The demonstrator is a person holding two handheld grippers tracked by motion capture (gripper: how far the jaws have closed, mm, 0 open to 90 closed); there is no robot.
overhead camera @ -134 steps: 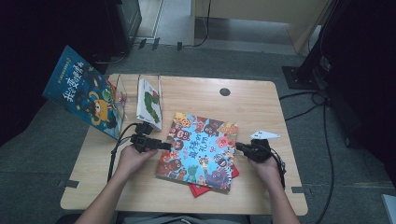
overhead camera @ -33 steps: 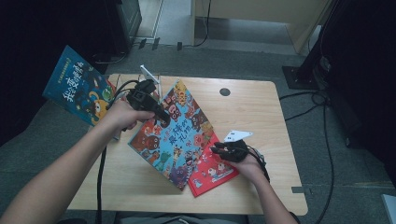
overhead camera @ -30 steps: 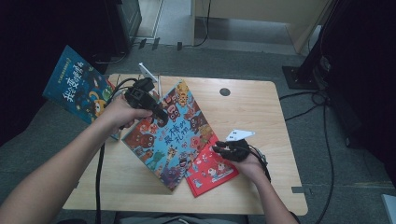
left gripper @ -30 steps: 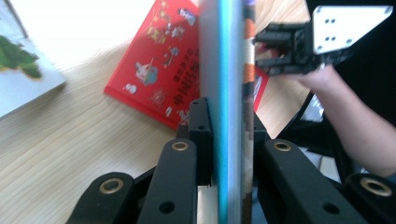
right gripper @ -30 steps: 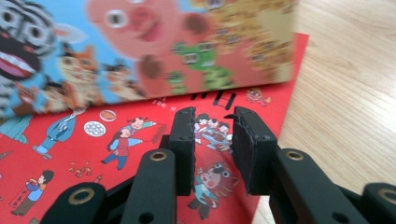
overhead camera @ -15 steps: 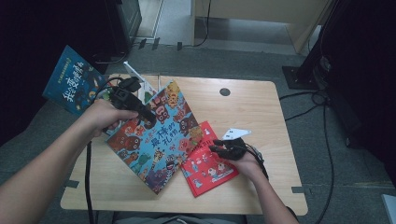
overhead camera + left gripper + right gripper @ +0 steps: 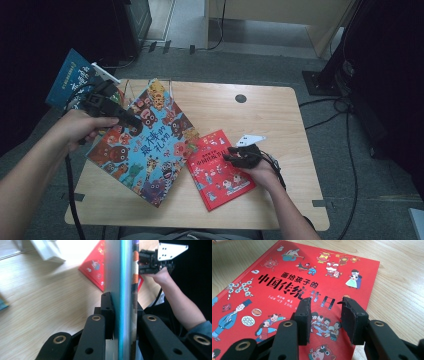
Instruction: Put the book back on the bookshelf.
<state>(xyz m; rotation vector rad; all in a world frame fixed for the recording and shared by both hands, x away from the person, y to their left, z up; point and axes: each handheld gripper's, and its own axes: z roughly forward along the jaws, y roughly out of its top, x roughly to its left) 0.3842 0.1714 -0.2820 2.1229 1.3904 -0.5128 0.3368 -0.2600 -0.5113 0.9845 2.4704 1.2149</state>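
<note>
My left gripper (image 7: 131, 120) is shut on the upper edge of a large blue picture book (image 7: 145, 150), which it holds tilted over the left half of the table. In the left gripper view the book's edge (image 7: 122, 285) runs straight up between the pads. A red picture book (image 7: 217, 170) lies flat on the table right of the blue one. My right gripper (image 7: 229, 156) hovers low over the red book's cover (image 7: 287, 282). Its jaws have just been opening and stand open with nothing between them (image 7: 324, 307).
A teal book (image 7: 72, 82) leans in a clear rack at the table's back left corner, beside a white object (image 7: 104, 73). A round cable hole (image 7: 240, 98) sits at the back of the wooden table (image 7: 280, 115). Cables and a black stand lie on the floor to the right.
The left gripper has carried the blue book to the left and slightly up, uncovering more of the red book. The right gripper stays in place over the red book.
</note>
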